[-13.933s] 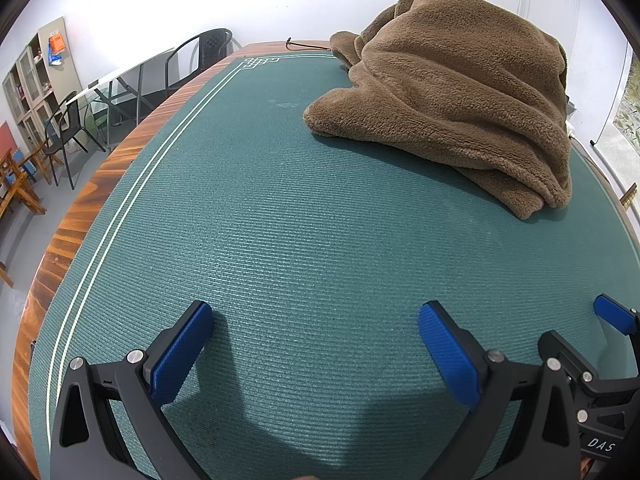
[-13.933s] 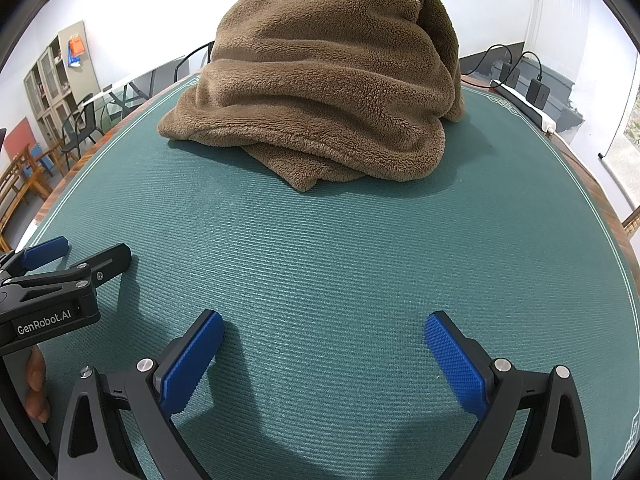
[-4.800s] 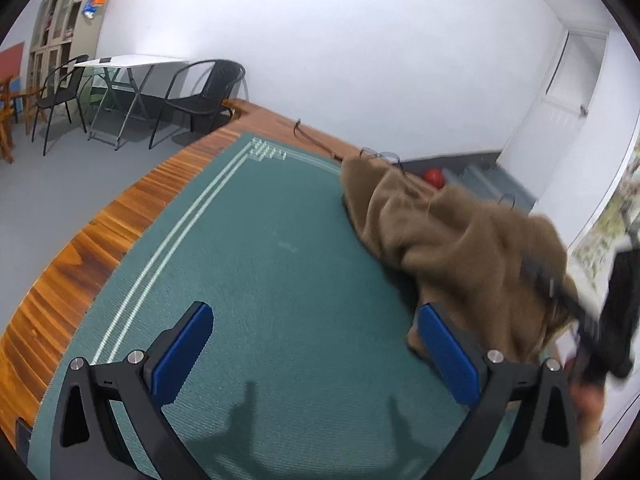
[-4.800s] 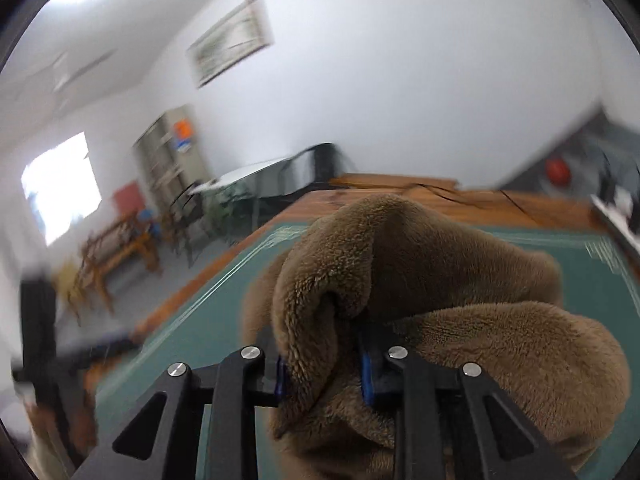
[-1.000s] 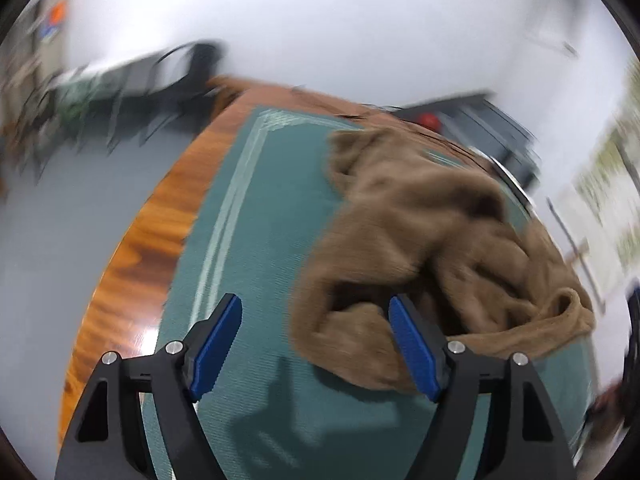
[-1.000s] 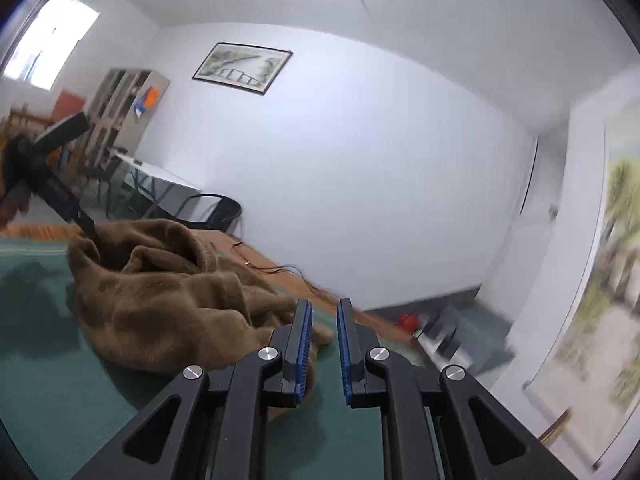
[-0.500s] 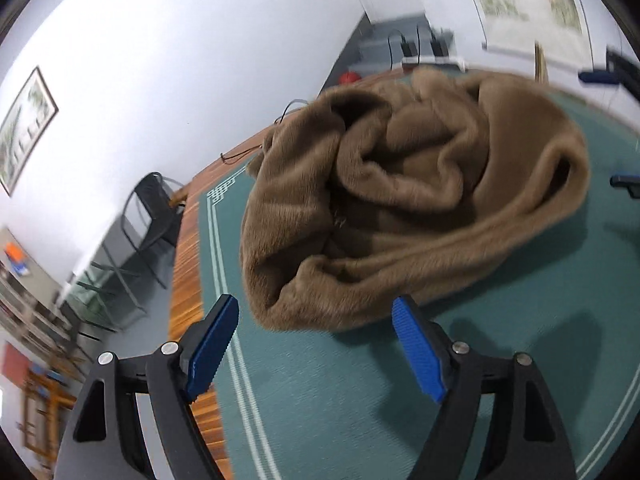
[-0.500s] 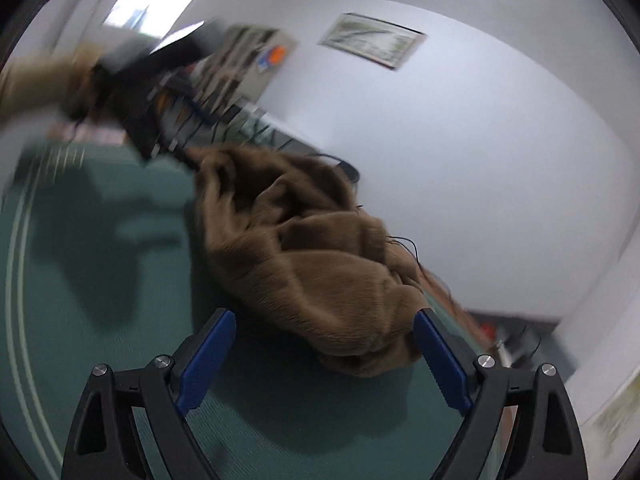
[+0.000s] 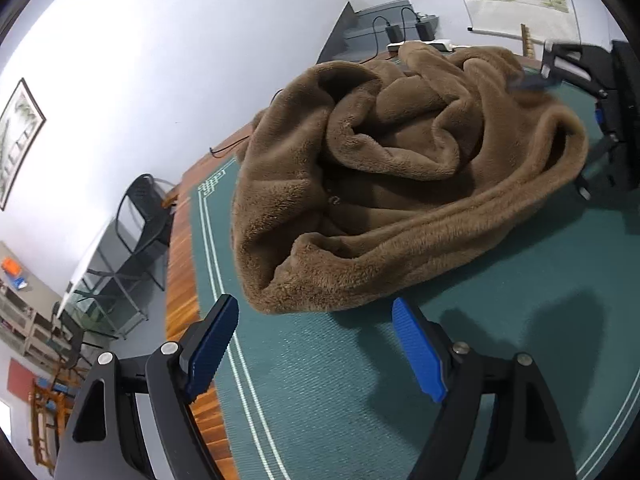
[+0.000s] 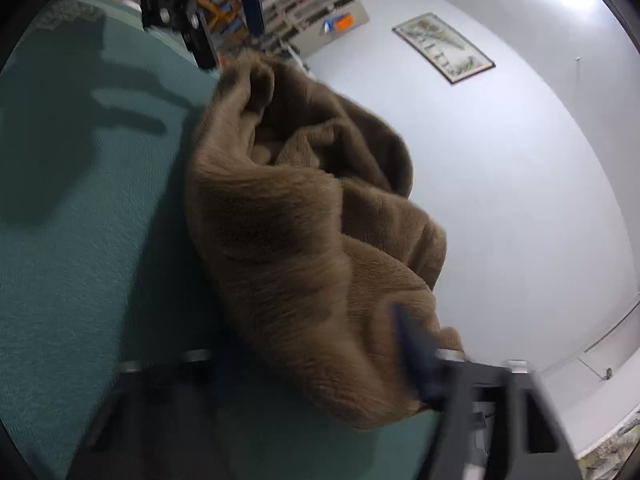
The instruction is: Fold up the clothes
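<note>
**Both claws apart at opposite ends of the fleece**

Since half a second ago the right claw [image 10: 316, 364] has closed in on the fleece [image 9: 400, 168], whose near end now bulges between its fingers, while the left claw [image 9: 316, 344] has kept its spread and the heap has barely shifted in its view.

Left claw: jaws wide, holding nothing, blue pads [image 9: 210, 344] poised above the green mat [image 9: 360, 400] just short of the fleece's rolled edge. Whether they touch the mat I cannot tell.

Right claw: its frame is smeared by motion. One blue finger [image 10: 412, 356] shows against the pile and the other is a dark blur at the fleece's side, so the jaws stand apart with cloth between them; a grip cannot be made out.

Fleece: a brown, crumpled heap on the mat, nearer the table's far end, one end close to the mat's white border lines [image 9: 224, 280] and the wooden rim [image 9: 182, 240].

Beyond the table stand a black chair [image 9: 142, 216], a framed picture [image 9: 18, 132] on the white wall and a power strip [image 9: 424, 45] behind the heap.
</note>
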A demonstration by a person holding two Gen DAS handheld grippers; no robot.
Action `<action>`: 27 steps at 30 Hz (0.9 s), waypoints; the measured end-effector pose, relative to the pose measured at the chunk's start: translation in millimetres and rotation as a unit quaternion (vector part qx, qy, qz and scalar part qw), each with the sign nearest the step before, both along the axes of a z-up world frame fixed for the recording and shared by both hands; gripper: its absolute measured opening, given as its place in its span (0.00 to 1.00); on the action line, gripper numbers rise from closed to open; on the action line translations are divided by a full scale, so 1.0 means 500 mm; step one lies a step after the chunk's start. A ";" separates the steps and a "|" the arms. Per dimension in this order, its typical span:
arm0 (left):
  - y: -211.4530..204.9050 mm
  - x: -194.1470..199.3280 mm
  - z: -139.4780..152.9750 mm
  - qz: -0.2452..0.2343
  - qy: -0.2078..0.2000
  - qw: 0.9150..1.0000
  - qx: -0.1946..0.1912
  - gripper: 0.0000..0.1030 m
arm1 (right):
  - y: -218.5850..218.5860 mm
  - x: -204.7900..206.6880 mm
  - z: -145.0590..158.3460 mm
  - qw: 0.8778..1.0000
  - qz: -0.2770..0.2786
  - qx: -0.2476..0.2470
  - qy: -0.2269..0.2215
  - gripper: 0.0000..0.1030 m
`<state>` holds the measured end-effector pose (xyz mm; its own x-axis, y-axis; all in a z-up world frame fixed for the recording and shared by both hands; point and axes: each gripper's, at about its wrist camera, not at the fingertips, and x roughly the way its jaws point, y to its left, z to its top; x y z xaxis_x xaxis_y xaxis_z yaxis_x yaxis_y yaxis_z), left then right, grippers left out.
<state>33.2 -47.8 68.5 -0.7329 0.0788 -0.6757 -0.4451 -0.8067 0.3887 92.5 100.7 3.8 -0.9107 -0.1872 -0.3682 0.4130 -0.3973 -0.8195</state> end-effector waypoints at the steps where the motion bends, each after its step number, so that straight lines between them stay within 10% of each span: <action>1: -0.001 -0.003 -0.001 -0.003 -0.003 1.000 0.003 0.80 | 0.008 0.000 0.005 1.000 -0.011 -0.010 0.006 0.35; 10: 0.042 -0.004 -0.031 -0.066 0.025 0.995 -0.068 0.80 | 0.097 0.009 0.056 0.986 -0.112 -0.099 0.078 0.20; 16: 0.114 0.024 -0.047 -0.150 0.111 0.970 -0.154 0.80 | 0.142 0.001 0.072 0.972 -0.161 -0.128 0.112 0.20; 20: 0.150 0.030 -0.084 -0.200 0.139 0.945 -0.218 0.80 | 0.168 -0.020 0.090 0.968 -0.168 -0.172 0.071 0.20; 27: 0.132 -0.064 -0.137 -0.168 0.113 0.934 -0.293 0.80 | 0.155 -0.003 0.081 0.980 -0.110 -0.163 0.021 0.20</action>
